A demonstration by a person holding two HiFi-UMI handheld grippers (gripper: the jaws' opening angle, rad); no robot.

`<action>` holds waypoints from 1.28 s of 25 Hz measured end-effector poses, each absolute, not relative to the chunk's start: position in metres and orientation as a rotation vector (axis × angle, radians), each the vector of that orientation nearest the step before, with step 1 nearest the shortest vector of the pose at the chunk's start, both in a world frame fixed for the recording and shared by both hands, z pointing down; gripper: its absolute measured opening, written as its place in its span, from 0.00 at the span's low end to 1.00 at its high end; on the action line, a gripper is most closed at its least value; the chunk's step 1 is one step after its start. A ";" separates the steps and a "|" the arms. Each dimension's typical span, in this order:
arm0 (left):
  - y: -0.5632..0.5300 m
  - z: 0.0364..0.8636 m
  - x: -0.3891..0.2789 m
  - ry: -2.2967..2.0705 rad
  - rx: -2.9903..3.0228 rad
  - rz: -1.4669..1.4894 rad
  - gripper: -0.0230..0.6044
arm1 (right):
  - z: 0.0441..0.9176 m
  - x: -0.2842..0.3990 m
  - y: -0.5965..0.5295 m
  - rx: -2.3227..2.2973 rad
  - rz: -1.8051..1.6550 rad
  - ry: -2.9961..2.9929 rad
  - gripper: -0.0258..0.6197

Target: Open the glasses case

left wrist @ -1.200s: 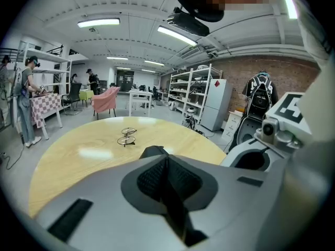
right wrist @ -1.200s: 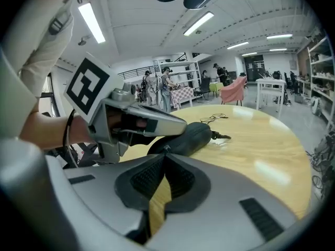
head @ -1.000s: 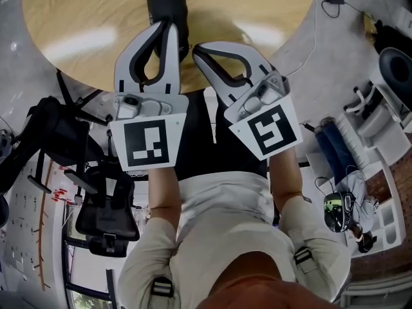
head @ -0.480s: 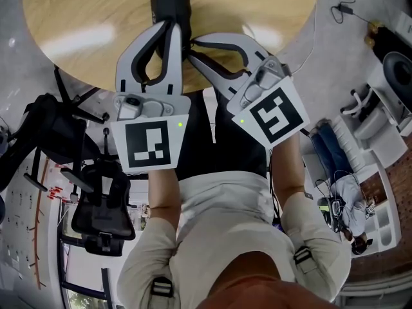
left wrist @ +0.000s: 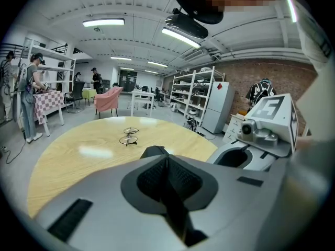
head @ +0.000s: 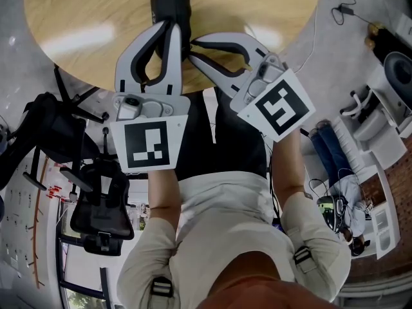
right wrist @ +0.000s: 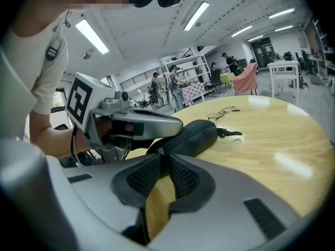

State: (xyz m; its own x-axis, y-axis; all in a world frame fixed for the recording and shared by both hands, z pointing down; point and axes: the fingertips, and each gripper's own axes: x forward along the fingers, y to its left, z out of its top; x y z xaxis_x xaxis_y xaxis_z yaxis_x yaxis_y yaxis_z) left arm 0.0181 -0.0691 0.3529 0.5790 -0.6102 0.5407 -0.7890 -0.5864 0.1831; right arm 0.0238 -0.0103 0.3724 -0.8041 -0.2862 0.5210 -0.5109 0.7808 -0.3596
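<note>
Ceiling strip lights (left wrist: 103, 22) give bright, even light from above, so shadows are soft and faint. They leave pale glare patches on the wooden table (head: 77, 40), at the upper left of the head view and at the right of the right gripper view. Both gripper views are fisheye, with black corners and bent lines near the edges. Close to the lens, the left gripper (left wrist: 165, 158) and right gripper (right wrist: 159, 155) look soft; the black glasses case (right wrist: 188, 137) shows little detail.

Black glasses case (head: 170, 2), light wood-grain table (head: 84, 18)
</note>
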 end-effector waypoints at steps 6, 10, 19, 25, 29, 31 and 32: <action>-0.069 0.353 0.017 -1.130 2.406 0.599 0.08 | 0.374 0.020 -0.011 0.562 0.721 -2.552 0.15; -0.069 0.352 0.018 -1.128 2.406 0.598 0.08 | 0.370 0.019 -0.007 0.517 0.707 -2.572 0.11; -0.069 0.352 0.016 -1.126 2.413 0.583 0.08 | 0.365 0.021 -0.006 0.556 0.656 -2.534 0.07; -0.069 0.352 0.009 -1.141 2.424 0.611 0.08 | 0.361 0.016 -0.009 0.569 0.675 -2.549 0.07; -0.065 0.349 -0.001 -1.162 2.411 0.621 0.08 | 0.357 0.012 -0.009 0.557 0.664 -2.547 0.07; -0.064 0.347 -0.006 -1.170 2.409 0.622 0.08 | 0.354 0.009 -0.011 0.556 0.660 -2.548 0.07; -0.062 0.346 -0.010 -1.175 2.410 0.626 0.08 | 0.353 0.006 -0.012 0.561 0.660 -2.551 0.07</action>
State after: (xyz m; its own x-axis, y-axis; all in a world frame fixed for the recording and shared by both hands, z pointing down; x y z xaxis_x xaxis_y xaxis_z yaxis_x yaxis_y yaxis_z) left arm -0.0102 -0.0625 0.3463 0.5498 -0.6330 0.5450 -0.8053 -0.5750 0.1445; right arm 0.0064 -0.0122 0.3526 -0.8190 -0.2689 0.5069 -0.4811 0.8033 -0.3512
